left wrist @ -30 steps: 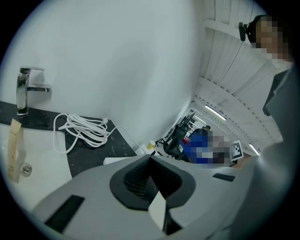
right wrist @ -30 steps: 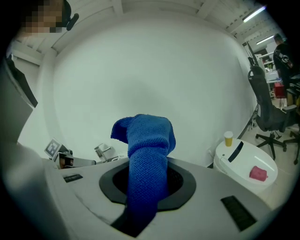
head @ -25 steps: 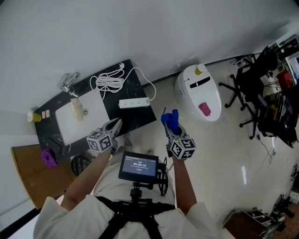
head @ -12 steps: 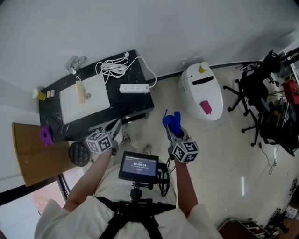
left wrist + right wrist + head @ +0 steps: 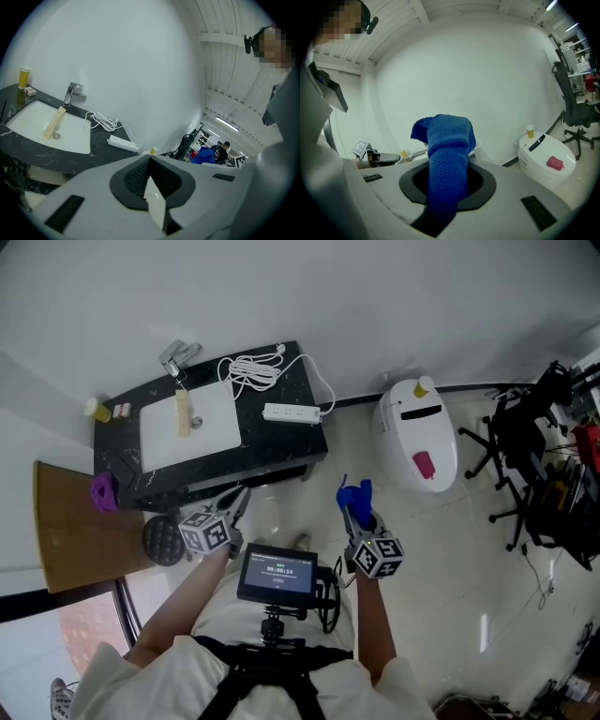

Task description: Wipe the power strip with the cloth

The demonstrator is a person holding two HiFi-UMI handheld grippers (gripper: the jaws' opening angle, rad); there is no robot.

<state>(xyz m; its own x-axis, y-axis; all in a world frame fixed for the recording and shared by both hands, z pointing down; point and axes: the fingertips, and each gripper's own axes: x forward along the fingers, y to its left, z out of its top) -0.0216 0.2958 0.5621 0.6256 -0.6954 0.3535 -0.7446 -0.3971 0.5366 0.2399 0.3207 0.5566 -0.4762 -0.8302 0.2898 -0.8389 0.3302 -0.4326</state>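
White and long, the power strip (image 5: 291, 412) lies flat at the right end of the black worktop (image 5: 278, 452), its cord running back to a loose white coil (image 5: 253, 370) behind it. Just to its left is a white sink (image 5: 211, 432) with a pale stick-shaped object (image 5: 182, 413) lying in it and a metal tap (image 5: 178, 356) at the far edge.

The blue cloth (image 5: 353, 494) is well apart from the strip, out over the pale floor in front of the worktop. It is clamped in the right hand-held gripper (image 5: 356, 514), whose jaws are pressed on the fabric so that a bunched fold sticks up past the tips.

The left hand-held gripper (image 5: 236, 503) hovers near the worktop's front edge, jaws brought together with nothing between them, pointing toward the sink and strip.

A white rounded appliance (image 5: 419, 432) stands on the floor to the right of the worktop.
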